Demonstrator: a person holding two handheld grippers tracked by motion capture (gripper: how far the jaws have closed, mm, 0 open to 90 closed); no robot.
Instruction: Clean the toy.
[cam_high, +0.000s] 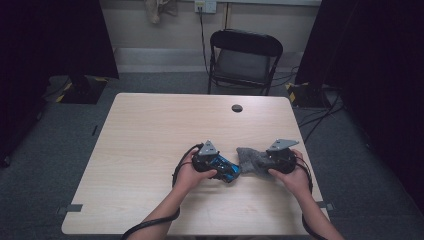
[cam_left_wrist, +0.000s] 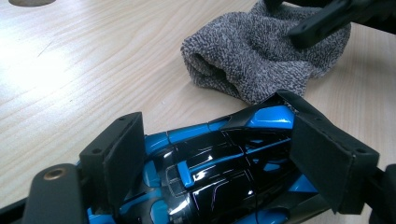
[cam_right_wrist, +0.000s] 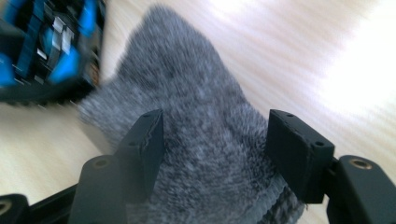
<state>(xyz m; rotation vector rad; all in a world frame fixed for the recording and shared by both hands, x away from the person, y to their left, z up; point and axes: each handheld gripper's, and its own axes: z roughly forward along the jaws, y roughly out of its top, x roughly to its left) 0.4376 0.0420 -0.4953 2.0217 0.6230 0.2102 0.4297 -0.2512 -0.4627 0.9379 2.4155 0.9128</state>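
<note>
A blue and black toy car lies on the wooden table with my left gripper shut on its sides, one pad against each flank. In the high view this gripper is just left of a grey woolly sock. The sock lies right past the car's nose, its open cuff turned toward the car. My right gripper stands open, its jaws straddling the sock, with the car beyond at the upper left. From the right side of the high view the right gripper comes over the sock.
A black folding chair stands behind the table's far edge. A round cable hole sits near the table's back. Dark curtains hang at both sides, and cables run over the floor at the right.
</note>
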